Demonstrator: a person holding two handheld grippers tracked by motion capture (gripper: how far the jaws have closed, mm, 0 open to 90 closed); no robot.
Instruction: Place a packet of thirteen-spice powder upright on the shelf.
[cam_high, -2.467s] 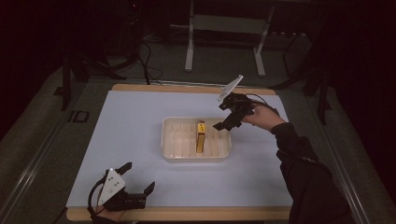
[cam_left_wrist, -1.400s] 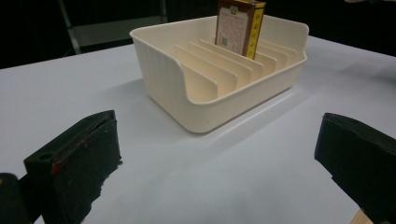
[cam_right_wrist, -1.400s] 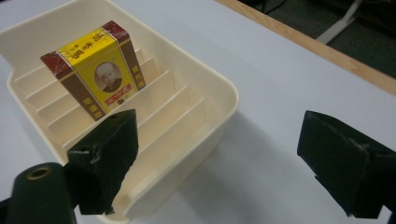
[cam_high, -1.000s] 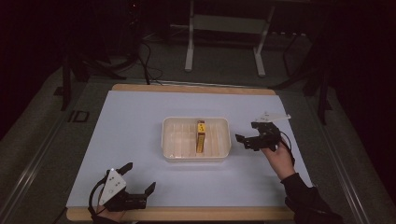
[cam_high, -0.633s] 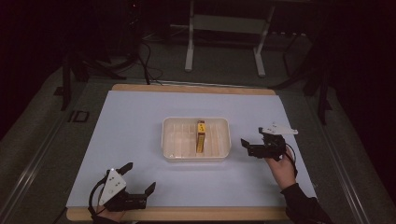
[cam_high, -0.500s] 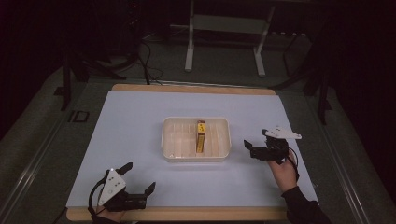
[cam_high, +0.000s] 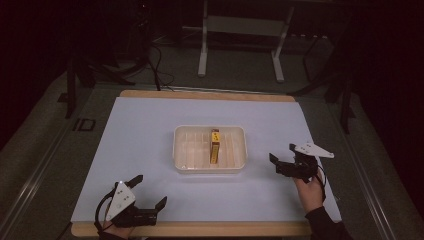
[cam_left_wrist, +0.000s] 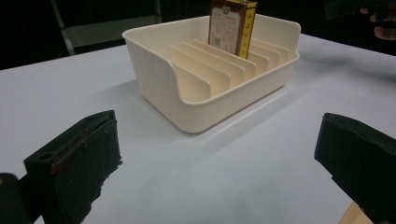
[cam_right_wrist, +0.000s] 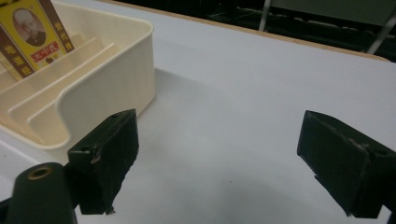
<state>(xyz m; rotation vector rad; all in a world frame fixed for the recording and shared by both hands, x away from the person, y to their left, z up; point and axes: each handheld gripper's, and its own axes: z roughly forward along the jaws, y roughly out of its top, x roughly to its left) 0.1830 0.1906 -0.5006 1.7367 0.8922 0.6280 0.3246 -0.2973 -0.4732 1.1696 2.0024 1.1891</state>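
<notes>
A cream slotted tray (cam_high: 184, 150) lies at the middle of the white table. A yellow and brown box (cam_high: 215, 146) stands upright in one of its middle slots. My left gripper (cam_high: 148, 190) rests open near the front left edge, well short of the tray. My right gripper (cam_high: 283, 153) is open and empty, low over the table just right of the tray. In the left gripper view the gripper (cam_left_wrist: 217, 158) faces the tray (cam_left_wrist: 159, 60) and box (cam_left_wrist: 232, 23). In the right gripper view the gripper (cam_right_wrist: 224, 154) is beside the tray's wall (cam_right_wrist: 112, 98), with the box (cam_right_wrist: 35, 32) at top left.
The white table cover (cam_high: 150, 130) has bare room on all sides of the tray. Its wooden edge (cam_high: 200, 229) runs along the front. A metal stand (cam_high: 240, 45) and cables (cam_high: 155, 60) sit on the dark floor behind the table.
My right gripper has come down from above the tray's far right corner to the table right of the tray, nearer the person, still open. The left gripper has not moved.
</notes>
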